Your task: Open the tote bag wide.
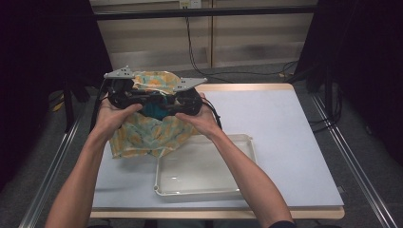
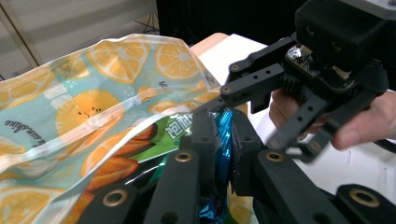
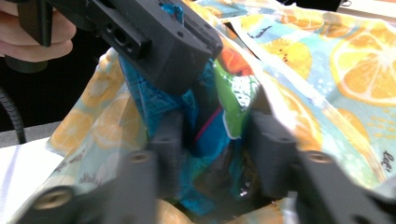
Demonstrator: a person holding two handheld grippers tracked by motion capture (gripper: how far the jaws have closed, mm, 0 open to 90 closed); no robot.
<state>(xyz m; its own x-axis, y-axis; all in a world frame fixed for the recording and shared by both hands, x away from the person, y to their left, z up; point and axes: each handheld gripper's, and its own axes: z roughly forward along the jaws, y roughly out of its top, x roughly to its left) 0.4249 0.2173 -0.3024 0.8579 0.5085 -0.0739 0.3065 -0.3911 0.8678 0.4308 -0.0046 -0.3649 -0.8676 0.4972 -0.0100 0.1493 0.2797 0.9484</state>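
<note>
Seen from the high view: one orange-print bag (image 1: 147,128) held above the table (image 1: 285,142), at 10 o'clock from the single white tray (image 1: 202,166), with both grippers meeting over its mouth. Left gripper (image 1: 124,95) at 9 o'clock of the blue packet (image 1: 156,111), right gripper (image 1: 189,100) at 3 o'clock.

Shown close by the left gripper view, unlike from above: left gripper (image 2: 224,140) jaws nearly together, clamped on the crinkled edge of the blue packet (image 2: 223,154), a green printed patch at 10 o'clock, bag cloth (image 2: 93,112) draped at 9 o'clock. Right gripper (image 2: 280,93) reaching in from 2 o'clock.

From the right gripper view: right gripper (image 3: 212,140) jaws apart, either side of the packet (image 3: 205,140); contact hard to tell. Left gripper (image 3: 154,42) blocking 11 o'clock.

Two grippers, two hands, two forearms; cables behind the table at 12 o'clock.
</note>
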